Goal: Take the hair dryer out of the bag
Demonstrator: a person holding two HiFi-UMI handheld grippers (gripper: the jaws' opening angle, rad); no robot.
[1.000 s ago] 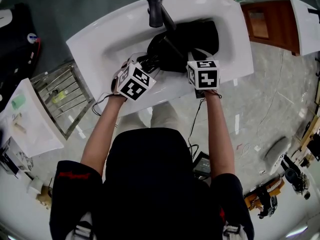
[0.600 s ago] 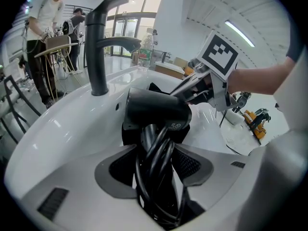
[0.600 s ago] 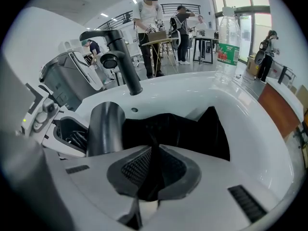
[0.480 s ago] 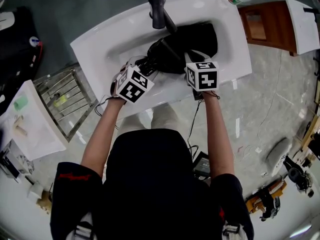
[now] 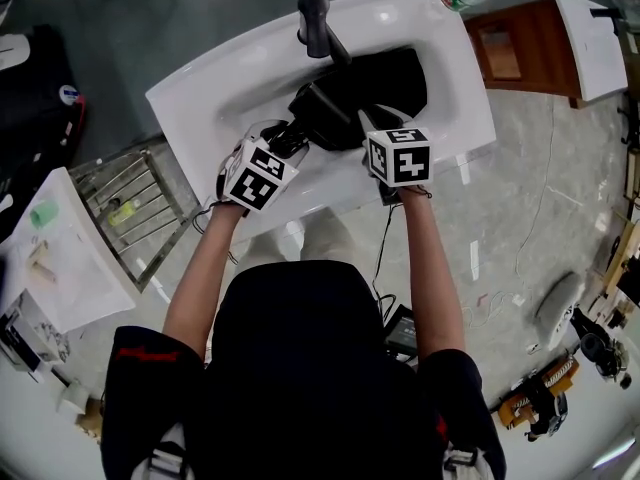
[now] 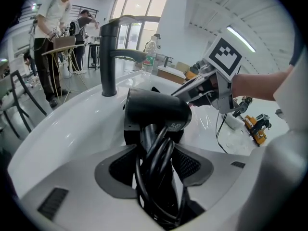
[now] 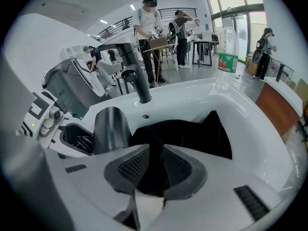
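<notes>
White sink (image 5: 200,88) fills the scene below us, with a black faucet (image 5: 318,23) at its far rim and a black bag (image 5: 395,73) lying in the basin. Our left gripper (image 6: 155,166) has its jaws pinching the dryer (image 6: 156,110) by the handle, and the wound cord (image 6: 153,191) is caught between the pads too. The dryer's barrel lies crosswise just above these jaw tips, and the faucet stands beyond it, ahead of them and a little to their left.

Our right gripper (image 7: 155,166) has jaws that have just been opening. We see them standing apart, with a thin fold of the bag running up between the pads, which do not press on it. The rest of the bag spreads ahead of these jaws and to their right. The dryer's barrel is just to their left, beside the bag's edge and outside it. A bottle (image 7: 226,57) stands on the sink's rim, far ahead of the right jaws and to their right.
</notes>
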